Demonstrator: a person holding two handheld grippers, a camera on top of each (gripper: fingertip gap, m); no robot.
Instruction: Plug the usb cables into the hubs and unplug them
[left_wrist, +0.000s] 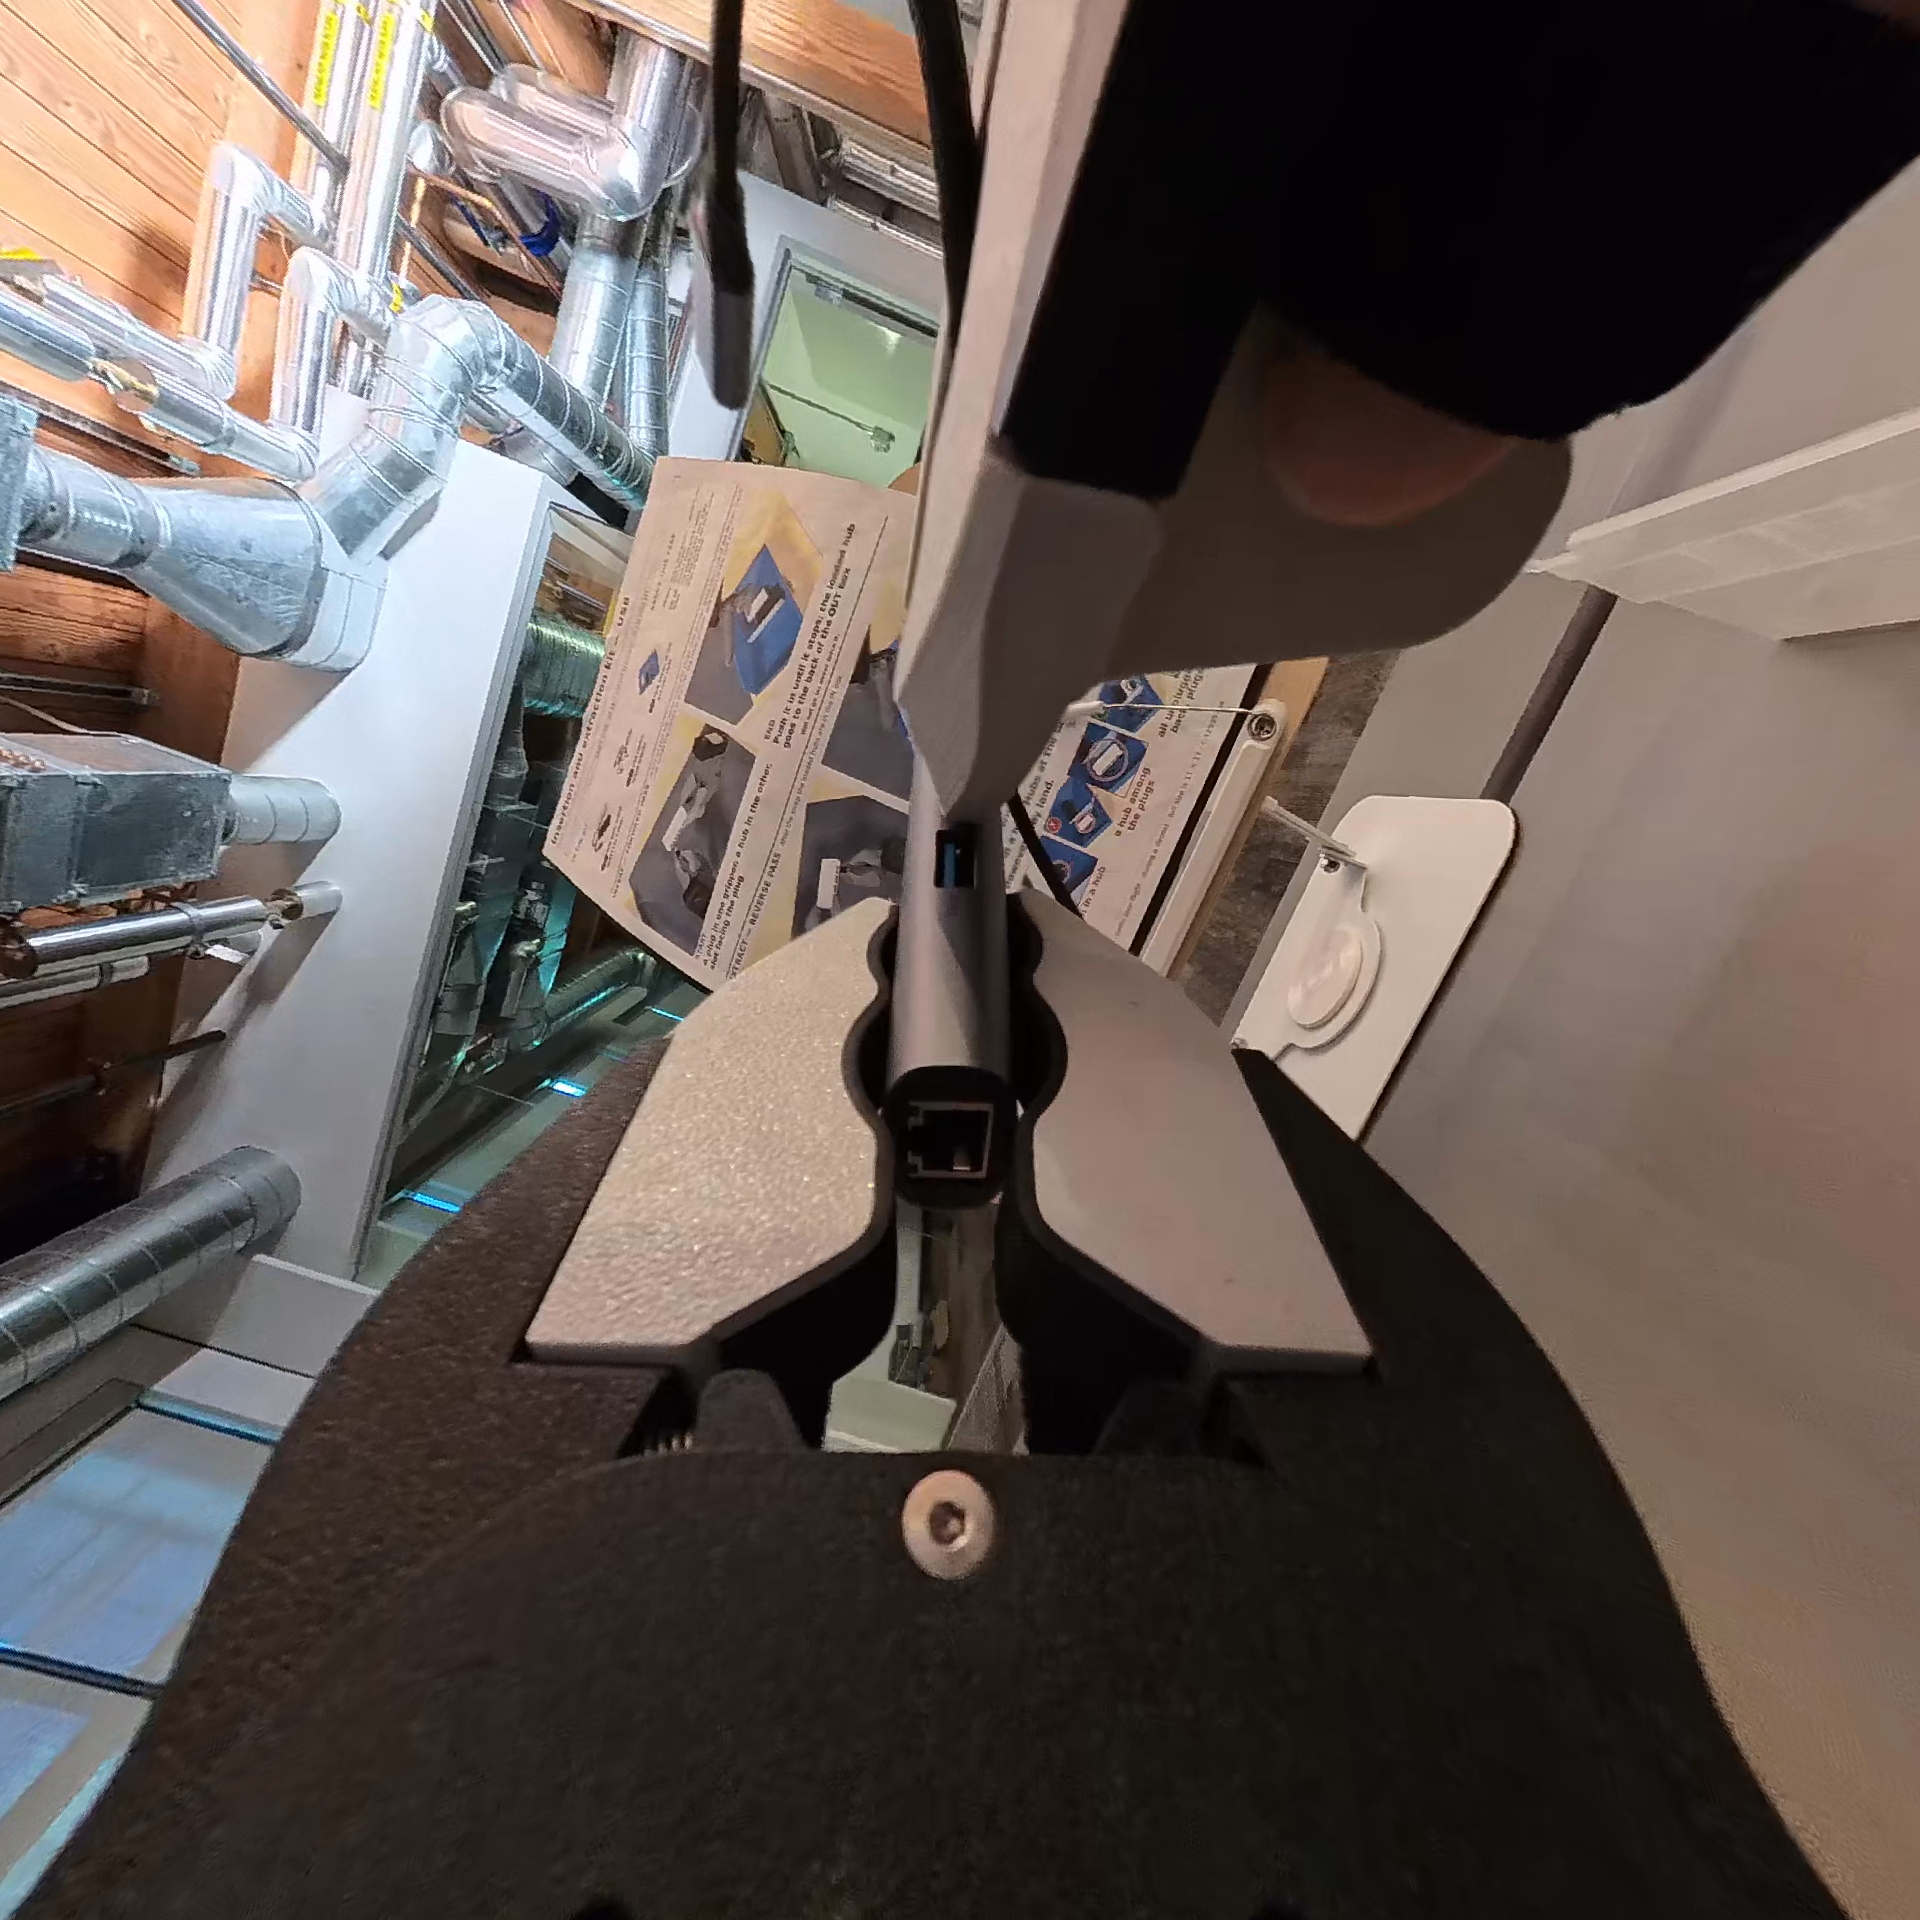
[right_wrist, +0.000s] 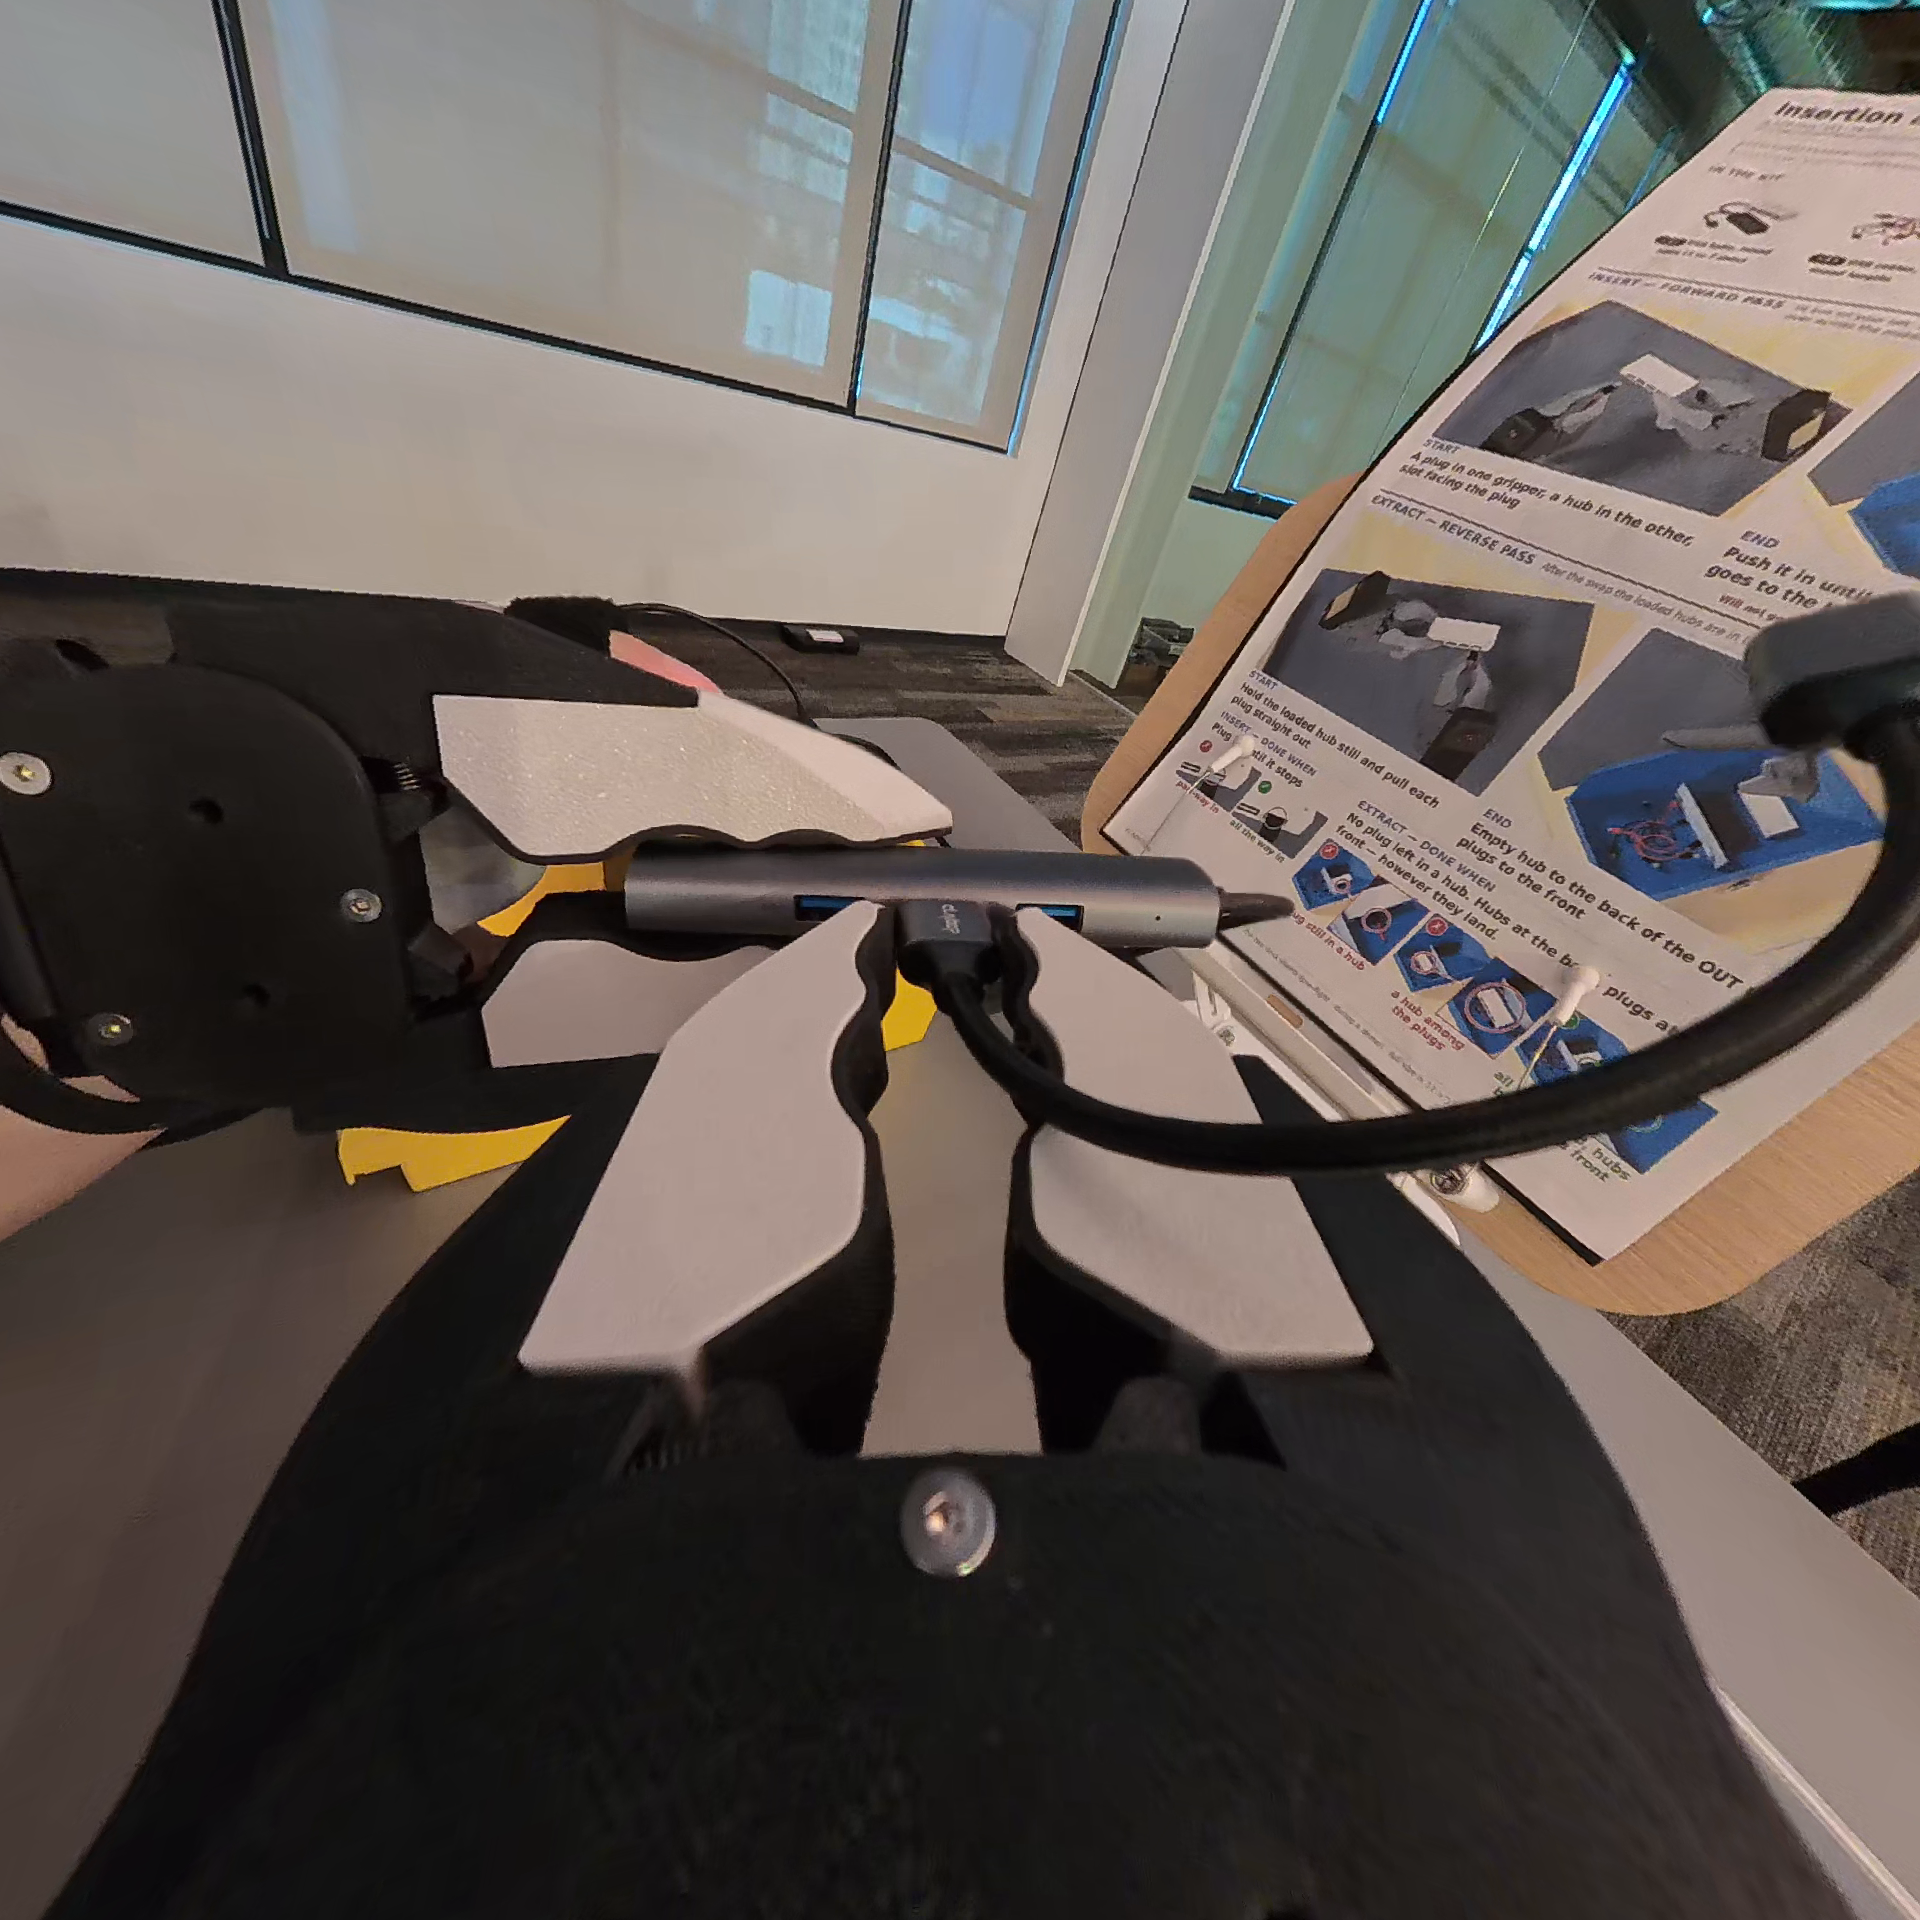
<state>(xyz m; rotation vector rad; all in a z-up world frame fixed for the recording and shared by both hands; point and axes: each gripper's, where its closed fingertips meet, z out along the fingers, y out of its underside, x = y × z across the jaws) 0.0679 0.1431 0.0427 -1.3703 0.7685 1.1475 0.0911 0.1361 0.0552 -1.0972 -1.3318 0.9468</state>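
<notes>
The slim grey hub (right_wrist: 920, 888) is clamped end-on in the left gripper (left_wrist: 945, 997), held up off the grey table (right_wrist: 208, 1299), and the right gripper (right_wrist: 940, 940) is closed around the black USB plug (right_wrist: 945, 930) sitting at one of the side ports. The hub looks light, rigid and smooth-sided, so slipping along the pads is probably the worry; the plug's short hard shell is likely the best spot to be gripped, not the bendy black cable (right_wrist: 1455, 1132). How deep the plug is seated can't be made out, since the pads hide the joint. The cable's far end is blurred and partly cut off.
</notes>
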